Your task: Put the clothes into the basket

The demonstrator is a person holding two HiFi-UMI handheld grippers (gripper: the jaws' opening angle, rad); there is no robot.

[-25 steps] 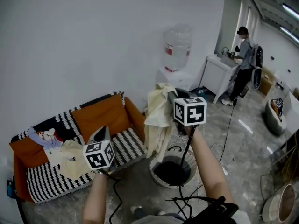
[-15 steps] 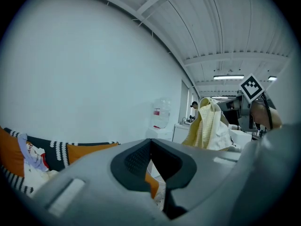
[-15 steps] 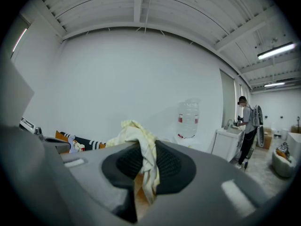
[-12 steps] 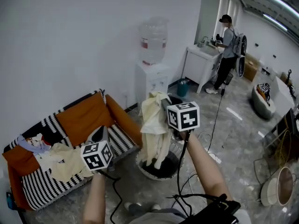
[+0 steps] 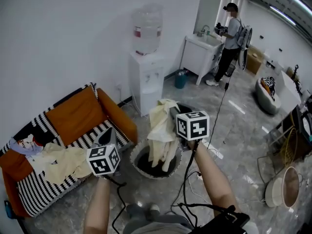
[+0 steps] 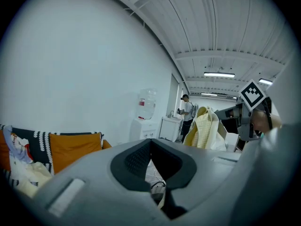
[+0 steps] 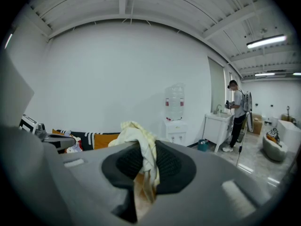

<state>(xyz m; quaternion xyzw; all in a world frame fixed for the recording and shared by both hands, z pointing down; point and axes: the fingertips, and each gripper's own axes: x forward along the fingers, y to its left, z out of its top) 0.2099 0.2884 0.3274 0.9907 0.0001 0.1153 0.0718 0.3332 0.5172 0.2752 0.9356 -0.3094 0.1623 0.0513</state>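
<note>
My right gripper (image 5: pixel 171 113) is shut on a pale yellow garment (image 5: pixel 162 130). The cloth hangs down from it, and its lower end reaches inside the round dark basket (image 5: pixel 134 156) on the floor. In the right gripper view the cloth (image 7: pixel 141 145) is bunched between the pads and spills over the top. My left gripper (image 5: pixel 108 136) is shut on nothing and sits left of the basket, in front of the sofa. From the left gripper view the held garment (image 6: pixel 203 128) shows at the right. More clothes (image 5: pixel 57 160) lie on the sofa seat.
An orange and striped sofa (image 5: pixel 78 113) stands along the wall at the left. A water dispenser (image 5: pixel 145 77) is behind the basket, and a person (image 5: pixel 229 33) stands at a sink further back. Cables (image 5: pixel 214 152) lie on the floor. A second round basket (image 5: pixel 282 191) sits at the right.
The right gripper has come down and over the basket, so the garment's lower end now hangs inside it. The left gripper moved away from the sofa alongside. The view swung right.
</note>
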